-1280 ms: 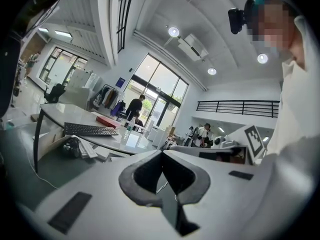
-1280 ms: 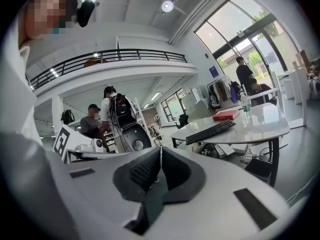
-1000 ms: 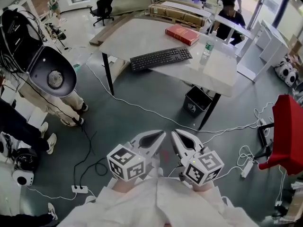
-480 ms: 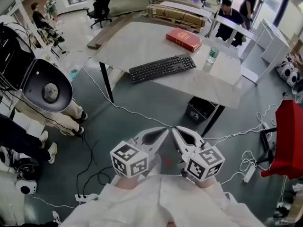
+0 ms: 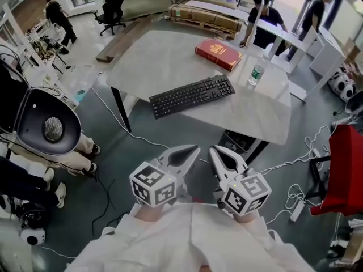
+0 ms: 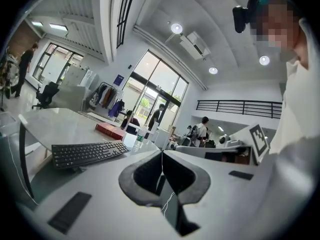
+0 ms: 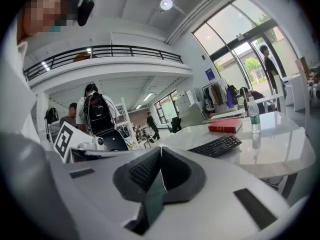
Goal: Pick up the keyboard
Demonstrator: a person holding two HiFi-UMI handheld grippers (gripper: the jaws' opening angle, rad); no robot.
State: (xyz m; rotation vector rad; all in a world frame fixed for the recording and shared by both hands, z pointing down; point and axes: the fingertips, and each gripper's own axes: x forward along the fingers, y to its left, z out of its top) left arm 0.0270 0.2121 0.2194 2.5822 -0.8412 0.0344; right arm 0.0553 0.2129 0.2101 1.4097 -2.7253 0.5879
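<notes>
Book (image 5: 218, 54), bottle (image 5: 256, 75) near keyboard (image 5: 193, 96)

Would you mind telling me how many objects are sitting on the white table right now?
3: the keyboard near the table's near edge, the red book behind it, and the water bottle at the keyboard's right. Nothing seems hidden.

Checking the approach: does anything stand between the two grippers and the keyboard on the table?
Nothing visible does. The keyboard lies at the near edge of the table, only floor between it and the left gripper and right gripper. The red book and water bottle sit beyond it.
</notes>
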